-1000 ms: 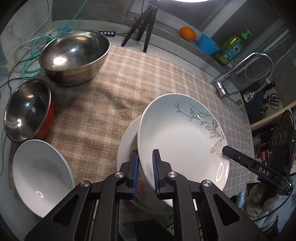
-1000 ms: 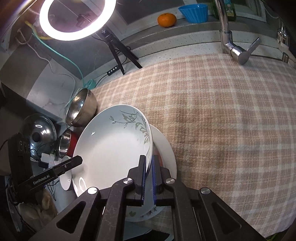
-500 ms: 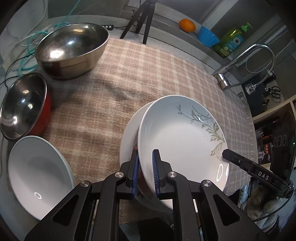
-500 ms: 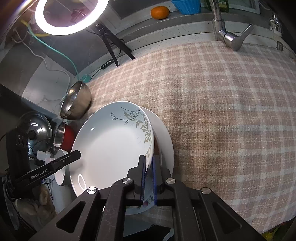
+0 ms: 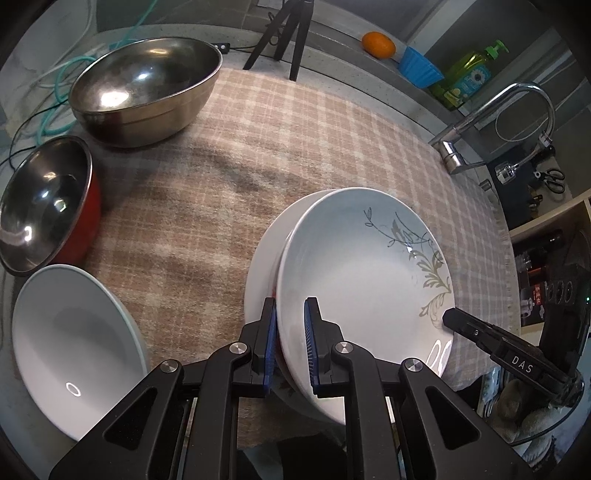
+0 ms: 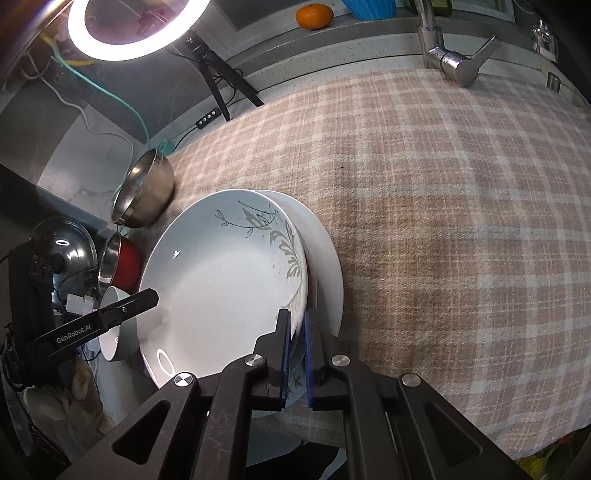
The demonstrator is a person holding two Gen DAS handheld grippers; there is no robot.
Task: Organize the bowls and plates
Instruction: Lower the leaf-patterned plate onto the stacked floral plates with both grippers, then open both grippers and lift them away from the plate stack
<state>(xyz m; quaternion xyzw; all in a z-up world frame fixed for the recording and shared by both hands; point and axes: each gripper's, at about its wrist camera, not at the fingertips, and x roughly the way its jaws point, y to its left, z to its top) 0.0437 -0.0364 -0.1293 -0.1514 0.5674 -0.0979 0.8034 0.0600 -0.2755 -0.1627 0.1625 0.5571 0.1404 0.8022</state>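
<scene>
Grippers, left and right, each pinching opposite rims of leaf-patterned plate, now lower over plain plate, frame centre, than before.

A bright ring light glares overhead; both fisheye views bend and darken at their edges.

A beige plaid cloth covers the counter. At 11 o'clock 1 ring light glows on a tripod; a chrome faucet stands at 1 o'clock, possibly over a sink.
</scene>
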